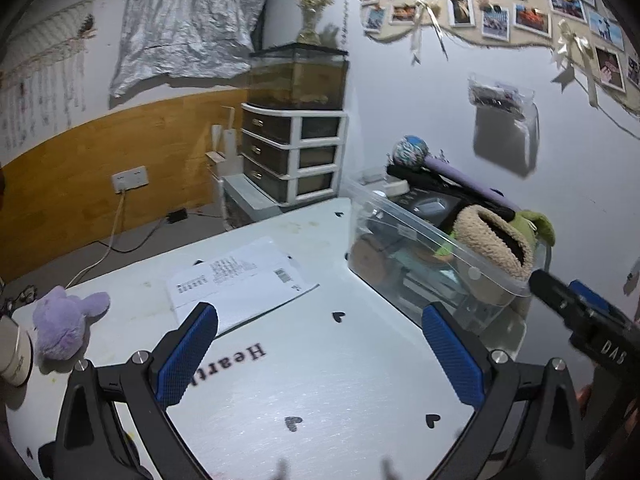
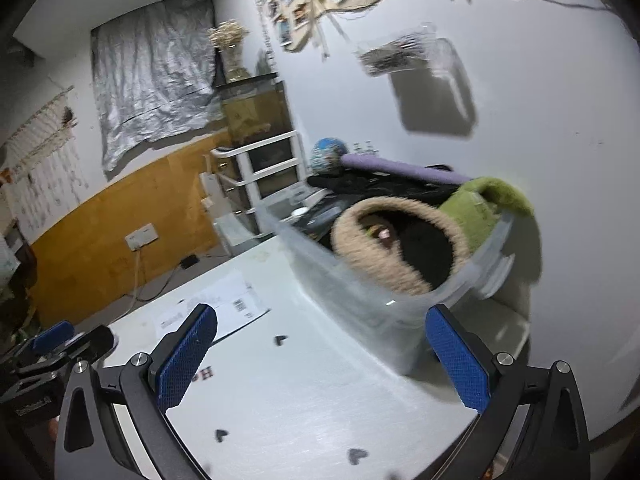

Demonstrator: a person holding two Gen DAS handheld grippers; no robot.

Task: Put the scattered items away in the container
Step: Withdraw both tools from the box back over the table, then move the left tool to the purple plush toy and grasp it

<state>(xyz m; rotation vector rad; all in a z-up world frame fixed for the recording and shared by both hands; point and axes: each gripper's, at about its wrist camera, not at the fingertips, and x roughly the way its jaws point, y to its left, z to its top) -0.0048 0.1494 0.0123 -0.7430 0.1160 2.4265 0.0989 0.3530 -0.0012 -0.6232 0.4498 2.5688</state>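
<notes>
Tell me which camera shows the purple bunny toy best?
The left wrist view. The purple bunny toy lies in plain sight there, on the white table at its left edge, beside the papers. The right wrist view does not show it at all.

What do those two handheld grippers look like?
Both match: the left gripper and right gripper have black angular frames with silver round screws, and two fingers faced with blue textured pads. The right gripper's side bears white lettering. No cables or sleeves are visible.

The white bench (image 1: 320, 380) carries a clear plastic container (image 1: 404, 276); left of the container lie printed papers (image 1: 244, 280), farther left a purple plush toy (image 1: 64, 324).
</notes>
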